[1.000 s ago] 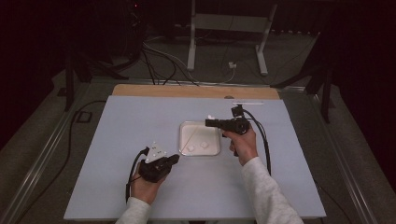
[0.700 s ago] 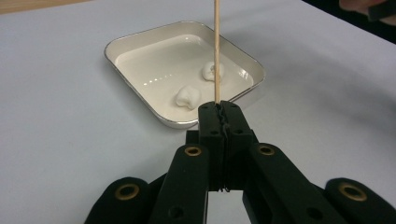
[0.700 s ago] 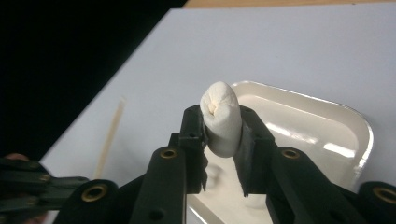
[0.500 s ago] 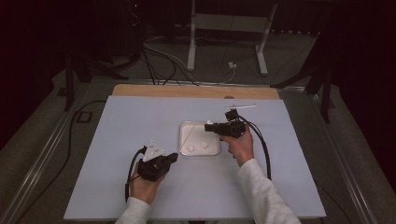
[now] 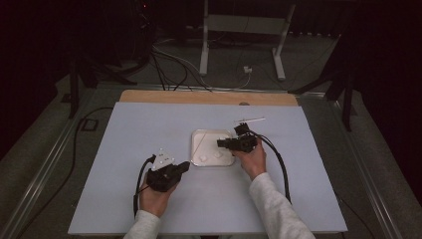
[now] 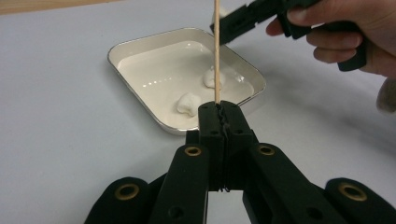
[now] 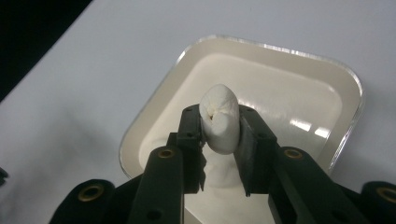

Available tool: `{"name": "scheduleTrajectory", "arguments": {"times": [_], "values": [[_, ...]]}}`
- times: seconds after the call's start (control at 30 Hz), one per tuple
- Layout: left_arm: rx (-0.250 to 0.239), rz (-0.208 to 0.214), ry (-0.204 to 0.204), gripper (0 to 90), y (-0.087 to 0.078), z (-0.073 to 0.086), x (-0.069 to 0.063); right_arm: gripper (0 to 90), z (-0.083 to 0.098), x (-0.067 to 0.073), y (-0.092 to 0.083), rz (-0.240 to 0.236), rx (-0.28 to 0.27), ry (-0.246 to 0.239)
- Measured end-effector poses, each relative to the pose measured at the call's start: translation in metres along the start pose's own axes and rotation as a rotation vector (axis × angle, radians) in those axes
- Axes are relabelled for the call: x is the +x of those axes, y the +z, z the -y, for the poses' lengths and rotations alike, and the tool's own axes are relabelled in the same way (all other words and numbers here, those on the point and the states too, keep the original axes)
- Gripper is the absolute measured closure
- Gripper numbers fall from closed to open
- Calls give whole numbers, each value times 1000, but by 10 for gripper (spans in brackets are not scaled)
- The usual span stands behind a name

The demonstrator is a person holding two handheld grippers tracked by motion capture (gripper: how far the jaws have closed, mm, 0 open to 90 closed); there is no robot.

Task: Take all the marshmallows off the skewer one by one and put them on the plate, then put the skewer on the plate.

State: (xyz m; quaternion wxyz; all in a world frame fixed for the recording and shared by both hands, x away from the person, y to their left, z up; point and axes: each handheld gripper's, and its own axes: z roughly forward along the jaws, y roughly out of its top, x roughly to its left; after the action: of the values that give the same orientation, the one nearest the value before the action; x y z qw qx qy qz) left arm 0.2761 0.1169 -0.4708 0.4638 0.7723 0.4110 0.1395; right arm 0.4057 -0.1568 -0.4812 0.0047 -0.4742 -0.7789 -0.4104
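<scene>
A white tray (image 5: 199,149) is sitting near the middle of the pale counter (image 5: 124,149) in the high view, with two small white lumps (image 5: 218,155) lying at its lower edge. The left hand-held gripper (image 6: 219,109) is resting toward the lower left of the tray, its jaws pressed together on a thin wooden stick (image 6: 216,51) that is rising straight up out of the frame in the left gripper view, crossing in front of the tray and one of the lumps. The right hand-held gripper (image 7: 219,128) is hovering over the tray's right side, its jaws squeezing a soft white lump (image 7: 219,122) so that it is bulging above them. Another stick (image 5: 250,120) is lying on the counter just above the tray's upper right corner. A metal stand (image 5: 244,22) and loose cables (image 5: 169,59) are occupying the floor beyond the counter.
</scene>
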Motion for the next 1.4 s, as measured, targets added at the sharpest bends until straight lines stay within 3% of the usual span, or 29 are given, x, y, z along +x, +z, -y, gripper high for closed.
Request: {"name": "scheduleTrajectory", "arguments": {"times": [0.2,0.33,0.63,0.87,1.13,1.4], "values": [[-4,-6,-14,900,2,-5,1,686,4,-2,6,29,37,-7],[-15,-10,-18,900,2,-11,1,472,4,-2,7,46,32,5],[-32,-15,-48,900,12,-19,-1,195,4,1,-4,55,-12,-5],[-40,-21,-65,900,21,-27,-2,151,7,8,-17,54,-72,-27],[-42,-30,-83,900,29,-33,-3,89,13,12,-25,51,-96,-61],[-36,-21,-104,900,37,-35,-1,3,18,19,-36,14,-153,-120]]}}
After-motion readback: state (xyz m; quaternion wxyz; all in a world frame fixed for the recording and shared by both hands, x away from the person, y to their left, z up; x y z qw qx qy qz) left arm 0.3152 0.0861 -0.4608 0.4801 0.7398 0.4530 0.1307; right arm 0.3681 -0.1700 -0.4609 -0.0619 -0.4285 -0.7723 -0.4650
